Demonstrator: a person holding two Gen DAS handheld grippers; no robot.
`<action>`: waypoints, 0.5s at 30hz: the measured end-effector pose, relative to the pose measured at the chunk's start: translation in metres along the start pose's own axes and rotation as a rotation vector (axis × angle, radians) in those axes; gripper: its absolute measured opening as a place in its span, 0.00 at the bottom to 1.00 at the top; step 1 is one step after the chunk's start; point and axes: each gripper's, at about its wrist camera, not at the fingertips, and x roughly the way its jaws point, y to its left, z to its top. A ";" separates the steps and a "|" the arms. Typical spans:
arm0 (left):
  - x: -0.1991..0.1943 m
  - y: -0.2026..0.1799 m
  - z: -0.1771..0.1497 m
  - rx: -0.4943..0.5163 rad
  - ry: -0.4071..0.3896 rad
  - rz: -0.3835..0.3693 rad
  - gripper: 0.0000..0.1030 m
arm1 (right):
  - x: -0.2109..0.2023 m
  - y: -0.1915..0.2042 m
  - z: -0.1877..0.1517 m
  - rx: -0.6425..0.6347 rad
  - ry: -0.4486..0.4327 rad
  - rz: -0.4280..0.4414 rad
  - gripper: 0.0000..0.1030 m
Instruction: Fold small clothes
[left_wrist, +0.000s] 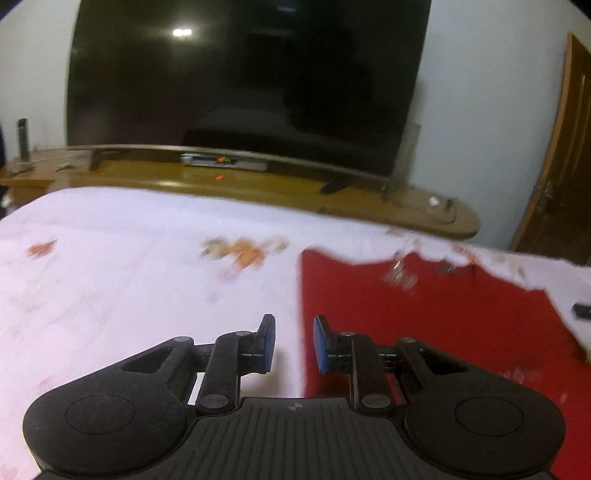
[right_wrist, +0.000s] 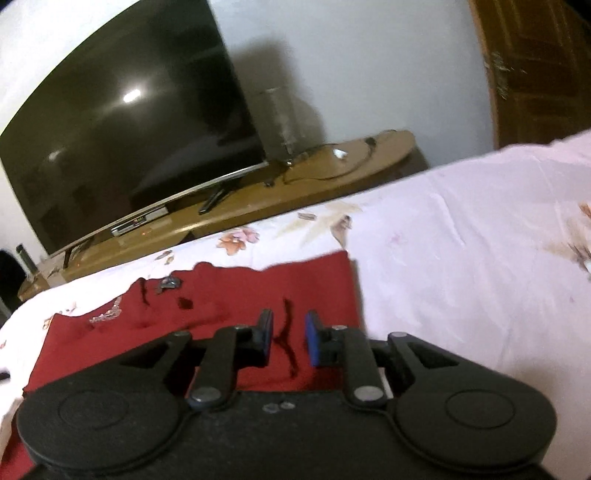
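A red garment (left_wrist: 424, 332) lies spread flat on a bed covered with a pale sheet (left_wrist: 110, 295) printed with scattered orange flowers. Seen from the left wrist, the cloth fills the area from about two o'clock round to five o'clock, its straight left edge running down toward the tool. The left gripper (left_wrist: 294, 343) hangs just over that edge, its jaws a little apart with nothing between them; the left pad sits above bare sheet, the right one above red cloth.

From the right wrist, the same garment (right_wrist: 229, 295) stretches from nine o'clock across to the centre, its right edge ending at about one o'clock from the tool. The right gripper (right_wrist: 289, 341) sits over the cloth near that edge, jaws parted by a narrow gap and holding nothing; a dark crease in the fabric shows through the gap. Whether the pads touch the cloth I cannot tell.

Beyond the bed, at twelve o'clock, a big dark television (left_wrist: 240, 81) stands on a long wooden cabinet (left_wrist: 147, 177), with a small box (left_wrist: 221, 161) under the screen showing tiny lights. A wooden door (left_wrist: 561, 155) stands at three o'clock.
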 end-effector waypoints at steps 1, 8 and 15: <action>0.010 -0.008 0.007 0.002 -0.008 -0.014 0.20 | 0.006 0.005 0.003 -0.007 0.006 0.010 0.20; 0.086 -0.058 0.021 0.086 0.066 -0.072 0.20 | 0.054 0.048 0.003 -0.130 0.071 0.076 0.19; 0.107 -0.034 0.008 0.009 0.084 -0.009 0.20 | 0.080 0.025 -0.005 -0.120 0.076 -0.039 0.11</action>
